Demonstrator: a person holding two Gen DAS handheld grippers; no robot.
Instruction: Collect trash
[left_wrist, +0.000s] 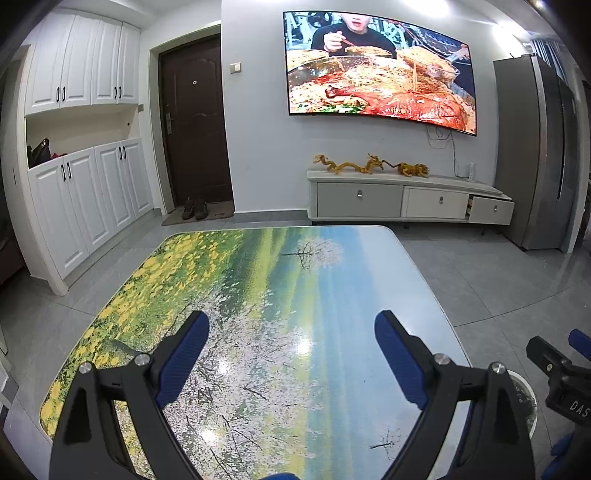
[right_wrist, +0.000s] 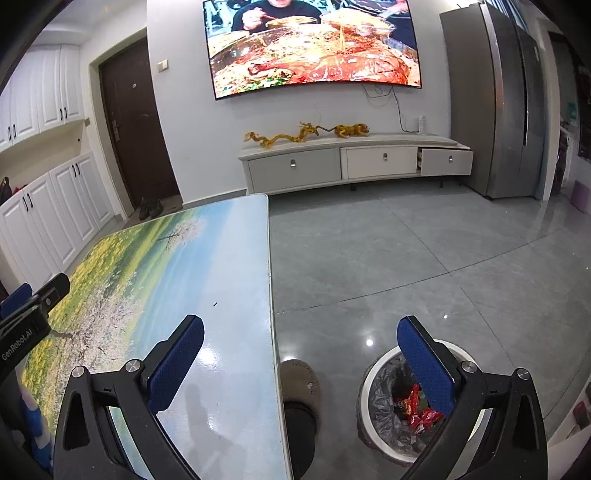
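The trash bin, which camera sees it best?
The right wrist view: the trash bin shows its white rim, grey liner and red wrappers inside. The left wrist view catches only a sliver of its rim behind the claw.

A table (left_wrist: 280, 280) printed with a meadow and blossom scene lies under and ahead of the tongs. Beyond it, a TV (left_wrist: 376, 70) showing food hangs above a low stand (left_wrist: 406, 199) with 3 drawers, the rightmost ajar, and gold dragons (left_wrist: 351, 166) on top. Far left stand a dark door (left_wrist: 192, 122) and white cupboards (left_wrist: 85, 147); far right, a grey fridge (left_wrist: 532, 155).
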